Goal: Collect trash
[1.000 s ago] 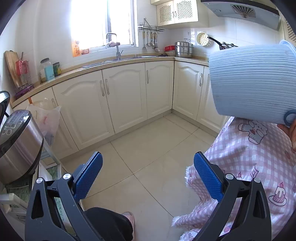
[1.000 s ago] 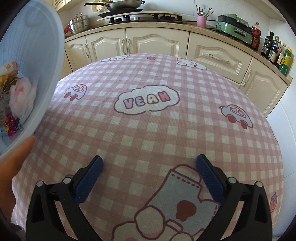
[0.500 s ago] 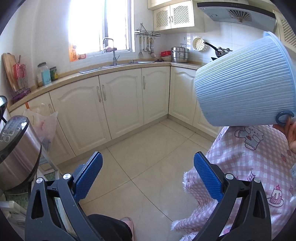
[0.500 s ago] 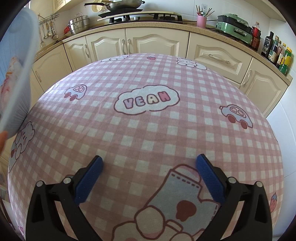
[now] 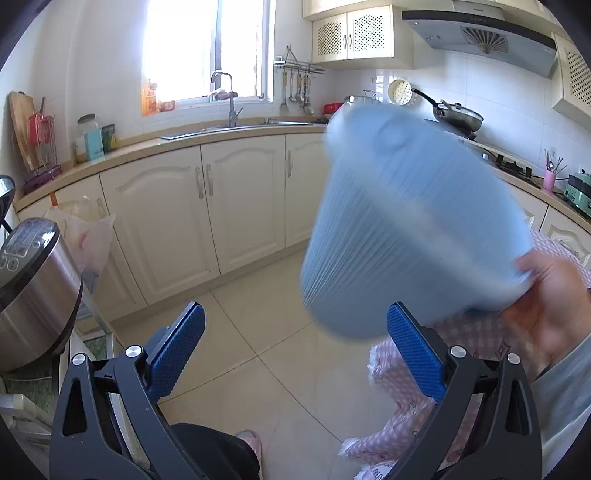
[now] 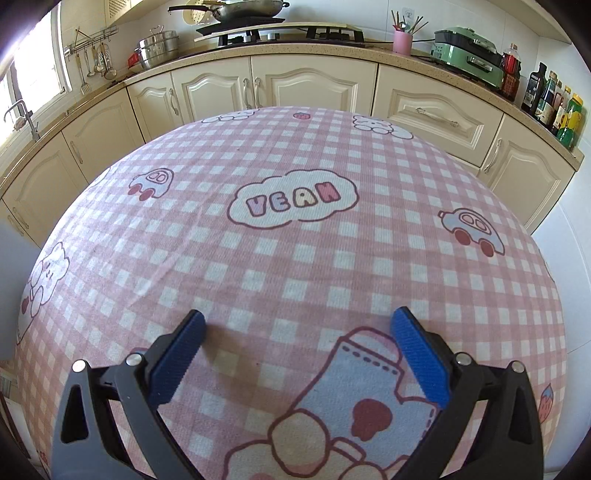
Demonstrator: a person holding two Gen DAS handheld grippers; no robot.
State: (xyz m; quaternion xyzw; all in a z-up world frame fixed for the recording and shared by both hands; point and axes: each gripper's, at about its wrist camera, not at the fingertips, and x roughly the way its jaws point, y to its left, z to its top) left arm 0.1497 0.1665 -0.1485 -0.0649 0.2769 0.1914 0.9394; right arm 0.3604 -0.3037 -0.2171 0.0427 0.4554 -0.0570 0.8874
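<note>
A light blue ribbed plastic bin [image 5: 410, 225], blurred by motion, hangs in the air in the left wrist view, held at its rim by a person's bare hand [image 5: 550, 295]. What lies inside it is hidden from here. My left gripper [image 5: 295, 343] stands open over the floor, below and left of the bin, with nothing between its fingers. My right gripper [image 6: 297, 350] is open just above the pink checked tablecloth [image 6: 295, 258], which has no loose items on it in this view. The bin does not show in the right wrist view.
Cream cabinets [image 5: 192, 214] with a sink and tap [image 5: 229, 99] line the far wall. A steel rice cooker [image 5: 33, 291] stands at the left and a plastic bag [image 5: 88, 236] hangs from a cabinet. Tiled floor [image 5: 266, 332] lies between. Stove and wok [image 6: 255, 14] behind the table.
The hand has swung the blue bin left and down, off the table side and over the floor in front of my left gripper. It has left the right wrist view. Both grippers stayed open.
</note>
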